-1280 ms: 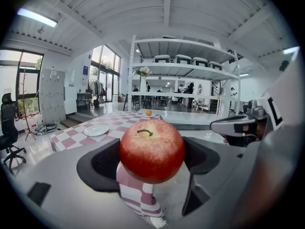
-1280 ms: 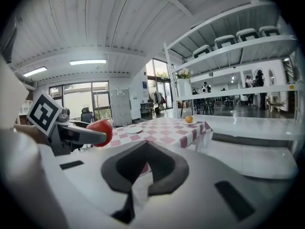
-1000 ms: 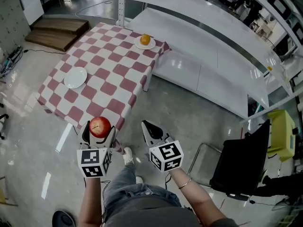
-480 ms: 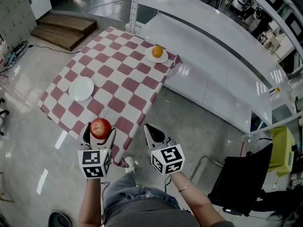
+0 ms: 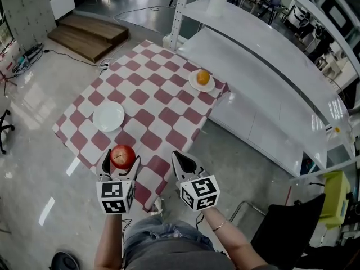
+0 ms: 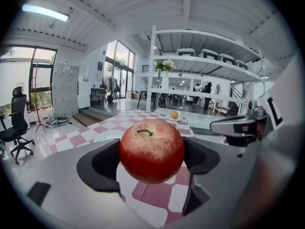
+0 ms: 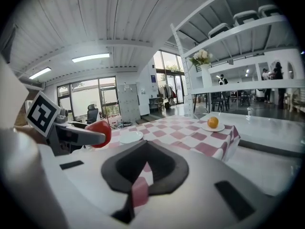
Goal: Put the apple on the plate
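Note:
My left gripper (image 5: pixel 120 163) is shut on a red apple (image 5: pixel 122 156), which fills the middle of the left gripper view (image 6: pixel 151 150). It hangs over the near edge of the checked table (image 5: pixel 163 100). An empty white plate (image 5: pixel 108 116) lies on the table's left side, just beyond the apple, and shows in the right gripper view (image 7: pixel 131 137). My right gripper (image 5: pixel 185 163) is shut with nothing in it, to the right of the left one. The apple (image 7: pixel 99 132) shows in the right gripper view too.
A second plate (image 5: pixel 201 81) with an orange (image 5: pixel 203 77) sits at the table's far right corner. A long white counter (image 5: pixel 270 94) runs behind the table. A black chair (image 5: pixel 295 224) stands at the lower right, wooden steps (image 5: pixel 90 35) at the upper left.
The view has moved toward the table: both grippers, the left still holding the apple, now reach the table's near edge, and the empty plate lies closer ahead.

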`<move>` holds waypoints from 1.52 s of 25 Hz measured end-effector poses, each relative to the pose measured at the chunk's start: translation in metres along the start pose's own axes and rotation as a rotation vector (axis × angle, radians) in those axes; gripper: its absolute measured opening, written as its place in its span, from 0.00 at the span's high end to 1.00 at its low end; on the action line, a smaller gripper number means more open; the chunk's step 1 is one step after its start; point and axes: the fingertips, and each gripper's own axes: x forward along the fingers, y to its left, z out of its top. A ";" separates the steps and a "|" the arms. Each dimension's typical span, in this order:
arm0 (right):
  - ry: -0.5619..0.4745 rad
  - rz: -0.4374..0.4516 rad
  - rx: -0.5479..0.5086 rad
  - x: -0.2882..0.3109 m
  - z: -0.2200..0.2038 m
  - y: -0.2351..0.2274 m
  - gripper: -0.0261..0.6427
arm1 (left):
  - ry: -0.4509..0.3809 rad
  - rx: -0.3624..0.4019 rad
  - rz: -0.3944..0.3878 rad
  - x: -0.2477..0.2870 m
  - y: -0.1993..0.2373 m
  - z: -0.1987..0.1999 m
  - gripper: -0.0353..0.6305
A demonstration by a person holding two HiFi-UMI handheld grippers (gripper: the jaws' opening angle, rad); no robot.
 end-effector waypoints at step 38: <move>0.119 0.372 -0.149 0.178 0.029 0.047 0.94 | -0.018 -0.069 0.281 0.067 0.120 0.028 0.33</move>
